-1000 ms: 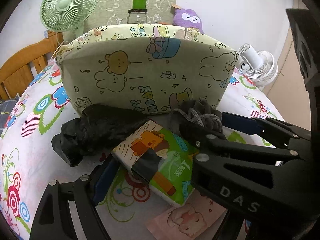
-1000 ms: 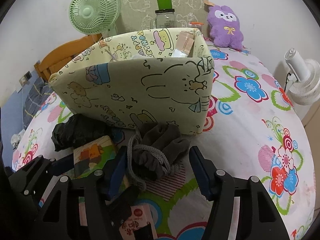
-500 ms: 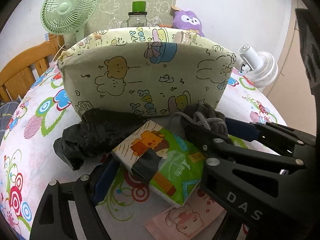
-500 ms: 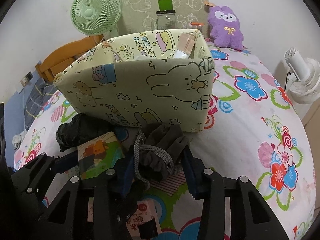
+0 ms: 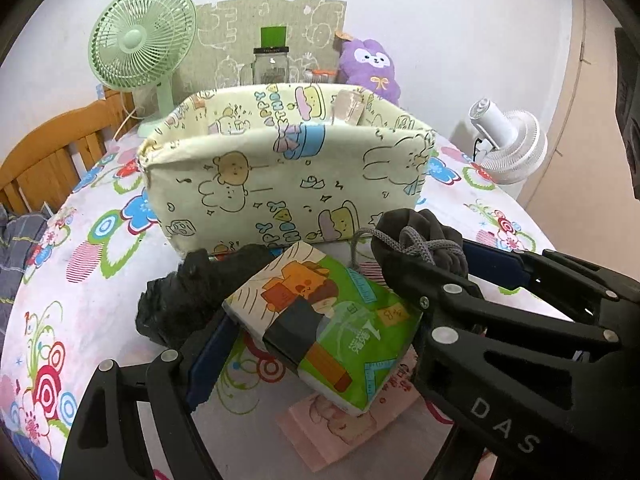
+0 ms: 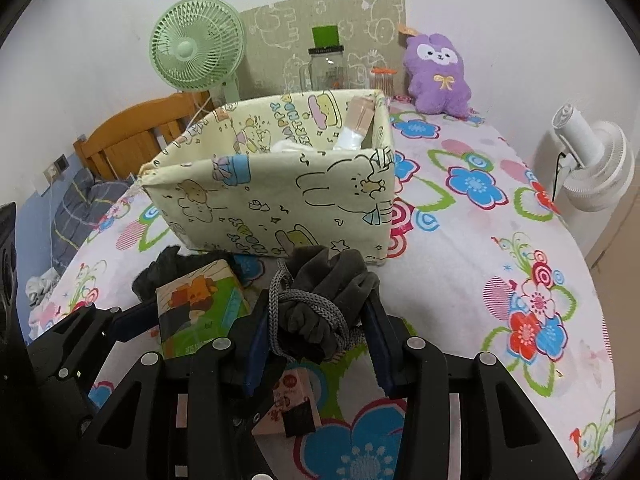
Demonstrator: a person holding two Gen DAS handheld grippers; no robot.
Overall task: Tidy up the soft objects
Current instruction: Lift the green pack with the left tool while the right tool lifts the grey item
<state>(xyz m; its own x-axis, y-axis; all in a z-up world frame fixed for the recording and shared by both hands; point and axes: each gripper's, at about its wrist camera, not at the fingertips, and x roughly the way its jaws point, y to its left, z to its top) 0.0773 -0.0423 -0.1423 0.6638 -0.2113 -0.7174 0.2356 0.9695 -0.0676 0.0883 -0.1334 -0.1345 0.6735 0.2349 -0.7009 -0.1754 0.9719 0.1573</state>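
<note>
Both grippers carrying soft things
We clamp our left gripper [image 5: 316,344] on the tissue pack [image 5: 324,320]; our right gripper [image 6: 316,332], jaws just closed, squeezes the grey pouch [image 6: 324,300].

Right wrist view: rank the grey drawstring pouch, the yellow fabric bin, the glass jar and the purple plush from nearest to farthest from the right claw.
1. Grey drawstring pouch: pinched in the right claw.
2. Yellow fabric bin: just behind the pouch, centre.
3. Glass jar and purple plush: both far back by the wall, jar at centre, plush to the right; too close to call.
</note>
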